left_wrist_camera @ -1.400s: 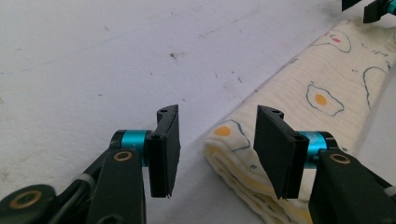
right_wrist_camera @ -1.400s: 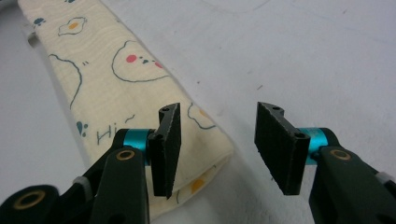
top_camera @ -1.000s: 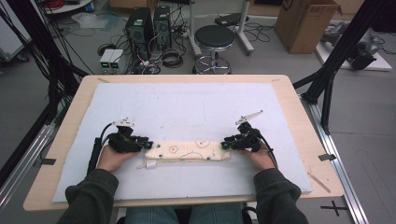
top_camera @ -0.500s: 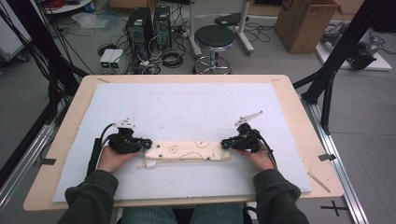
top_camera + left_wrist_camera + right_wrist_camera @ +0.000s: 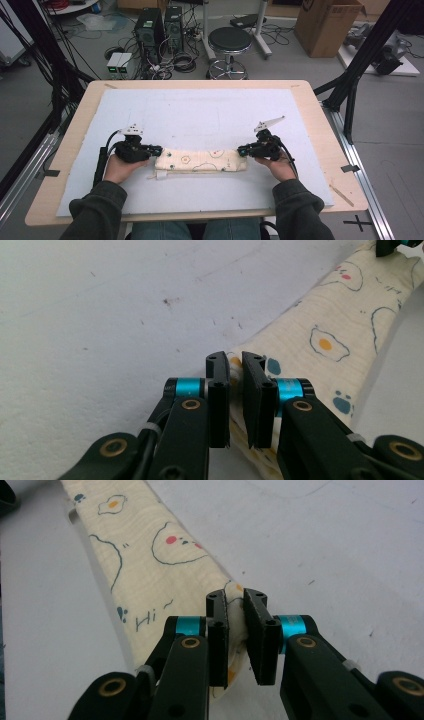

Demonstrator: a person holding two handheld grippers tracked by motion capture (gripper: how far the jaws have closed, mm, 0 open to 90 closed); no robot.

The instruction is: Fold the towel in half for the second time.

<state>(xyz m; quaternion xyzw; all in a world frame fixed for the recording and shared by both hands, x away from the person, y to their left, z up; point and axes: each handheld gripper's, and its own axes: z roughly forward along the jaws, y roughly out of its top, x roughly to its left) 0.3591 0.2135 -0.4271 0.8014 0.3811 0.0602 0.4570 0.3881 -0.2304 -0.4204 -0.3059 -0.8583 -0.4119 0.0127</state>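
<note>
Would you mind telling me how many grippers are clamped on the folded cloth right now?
2. The left gripper pinches the left end of the cloth; the right gripper pinches its right end. Both have just closed, with fabric between the jaws.

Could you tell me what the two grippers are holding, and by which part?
Both hold the folded cream cloth: the left gripper pinches its left end, the right gripper its right end.

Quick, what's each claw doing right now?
Left claw: just closed, gripping the folded cloth end.
Right claw: just closed, gripping its other end.
</note>
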